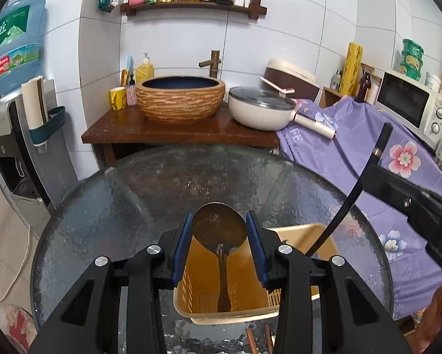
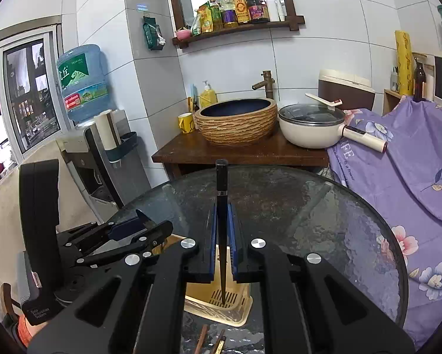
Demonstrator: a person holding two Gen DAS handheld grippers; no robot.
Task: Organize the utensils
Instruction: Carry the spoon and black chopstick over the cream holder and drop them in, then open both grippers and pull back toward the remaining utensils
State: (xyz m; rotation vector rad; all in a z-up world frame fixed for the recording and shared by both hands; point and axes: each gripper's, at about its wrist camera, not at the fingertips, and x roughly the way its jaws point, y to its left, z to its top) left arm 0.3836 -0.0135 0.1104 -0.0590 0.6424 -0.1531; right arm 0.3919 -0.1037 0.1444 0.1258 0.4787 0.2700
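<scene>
The left hand-held gripper [image 1: 219, 227] is clamped on a spoon [image 1: 219, 225] above the yellow basket [image 1: 244, 314]; the right hand-held gripper [image 2: 223, 224] pinches a black chopstick [image 2: 221, 221], tip inside. Lower both straight, clear of the basket walls, then release.

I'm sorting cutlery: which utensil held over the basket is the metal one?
The spoon in the left tool; the right tool pinches a thin black chopstick.

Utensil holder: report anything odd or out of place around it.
Nothing looks spilled or damaged. The yellow utensil holder stands upright on the glass table. A few brown chopsticks lie loose on the glass beside it, not yet put in.
</scene>
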